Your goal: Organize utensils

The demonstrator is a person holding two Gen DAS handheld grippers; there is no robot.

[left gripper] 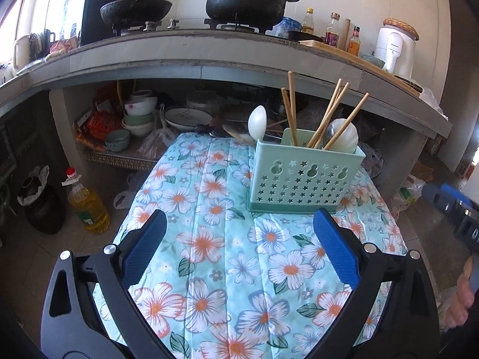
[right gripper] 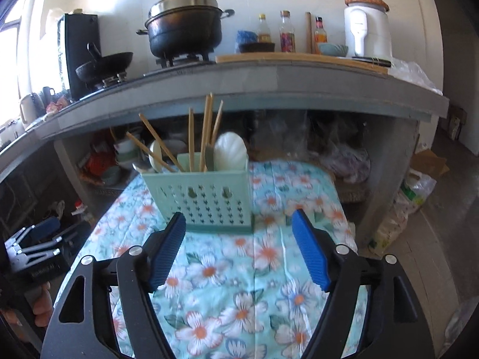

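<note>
Both tongs, left tongs (left gripper: 239,233) and right tongs (right gripper: 238,239), hang apart, empty. Green caddy (left gripper: 302,176) stands on floral desk (left gripper: 209,239), holding chopsticks (left gripper: 329,113) and white spoon (left gripper: 257,124). More utensils (left gripper: 233,134) lie behind caddy; likely next: reach past caddy, grasp one.

A holder (left gripper: 302,176) stood on the table (left gripper: 209,239), chopsticks (left gripper: 326,116) and spoons (left gripper: 257,122) upright in it. Behind it, bowls (left gripper: 139,116) sat on a shelf (left gripper: 119,157) beneath the stove (left gripper: 191,25).
</note>
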